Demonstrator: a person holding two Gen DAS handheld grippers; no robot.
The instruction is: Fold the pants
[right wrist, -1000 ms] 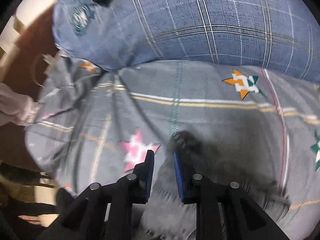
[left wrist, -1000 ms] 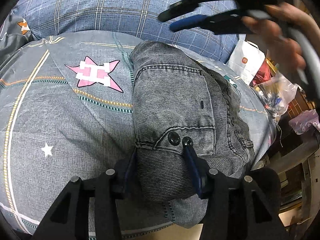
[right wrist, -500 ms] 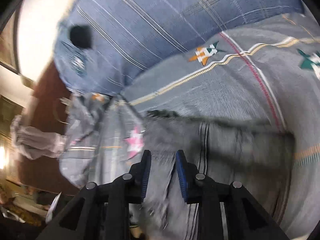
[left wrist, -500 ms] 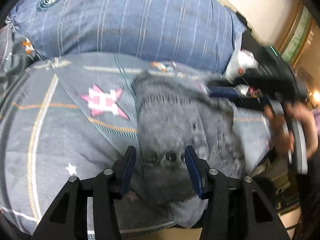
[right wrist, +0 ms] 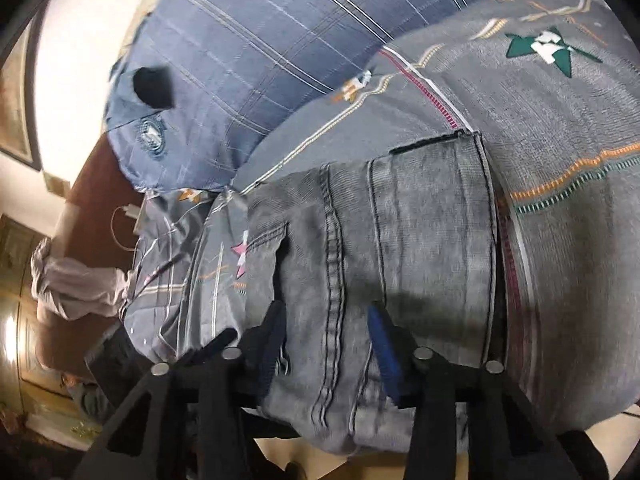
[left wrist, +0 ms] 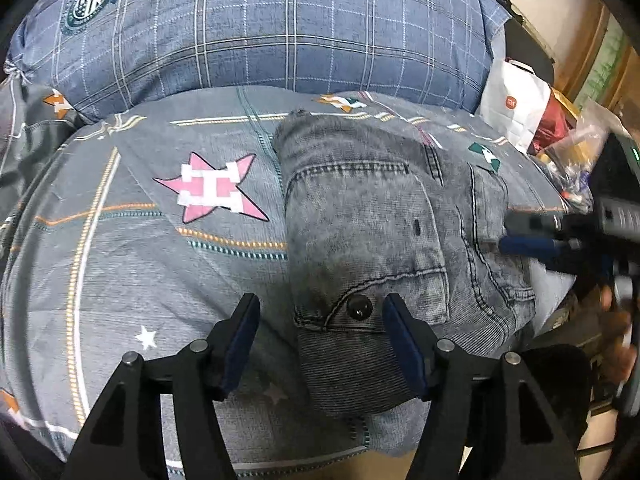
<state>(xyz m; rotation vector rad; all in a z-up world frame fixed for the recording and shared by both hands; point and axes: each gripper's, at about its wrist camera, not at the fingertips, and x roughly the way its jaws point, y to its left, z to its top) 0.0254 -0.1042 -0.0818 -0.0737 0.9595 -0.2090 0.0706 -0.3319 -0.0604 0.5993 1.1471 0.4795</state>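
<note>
Lying folded, grey pants (left wrist: 368, 240) sit between both released claws; white bag (left wrist: 514, 102) shows "mi" logo

The right gripper (left wrist: 520, 236) is motion-blurred at the frame's edge — its holding hand (left wrist: 618, 332) smeared too.

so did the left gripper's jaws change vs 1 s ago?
Yes. The left gripper has opened: its fingers pinched the jeans beside the black button; now they stand apart, the button between them.
</note>
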